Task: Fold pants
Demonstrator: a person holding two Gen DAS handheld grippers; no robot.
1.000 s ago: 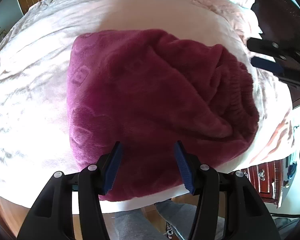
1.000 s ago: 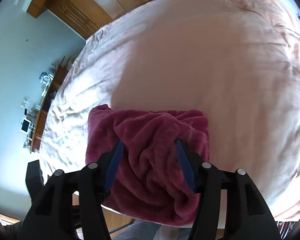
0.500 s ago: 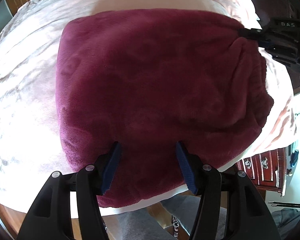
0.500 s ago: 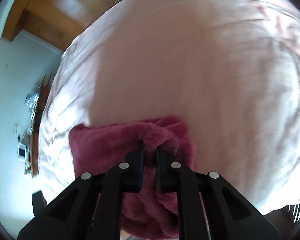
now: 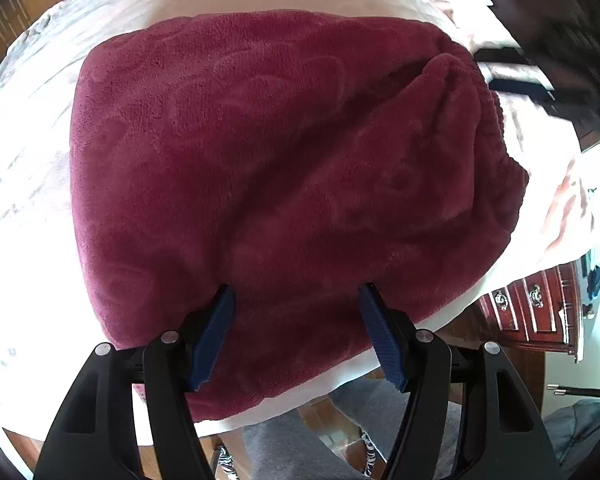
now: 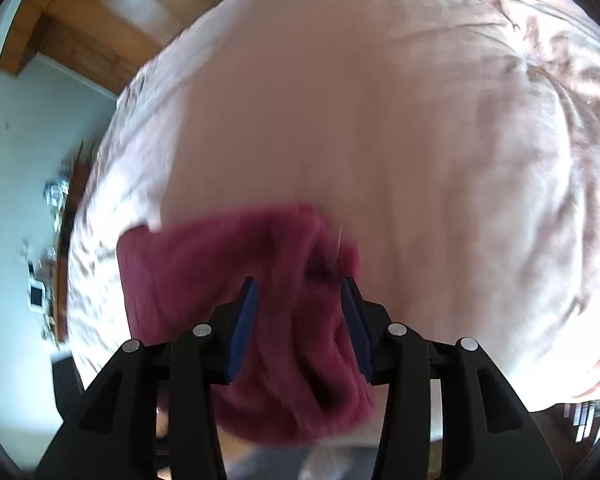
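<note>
- Pants (image 5: 284, 184): dark red fleece, folded into a thick rectangular bundle, lying on the pale pink bedspread (image 5: 32, 184) near the bed's near edge
- Faint embossed pattern visible in the pile on the top face; gathered elastic waistband (image 5: 496, 128) sits at the right end of the bundle in the left wrist view
- A raised fold or ridge of fabric stands up just left of the waistband
- Left gripper (image 5: 296, 300): pointing steeply down over the near edge of the bundle, blue pads well apart; jaws have just been opening
- Fleece lies under and between the left pads, but neither pad presses on it; nothing gripped
- Right gripper (image 6: 299, 290): jaws have just been opening, blue pads now parted to a moderate gap
- Right wrist view is motion-blurred; the waistband end of the pants (image 6: 236, 280) fills the space between and below the pads, with loose folds, but no pinch on it can be made out; reads as released
- In the left wrist view the right gripper (image 5: 516, 80) appears dark and blurred at the upper right, just beyond the waistband; contact cannot be told from there
- Person's grey trouser legs (image 5: 300, 448) visible below the bed edge
- Dark wooden dresser (image 5: 540, 312) with metal handles stands beyond the bed's right corner
</note>
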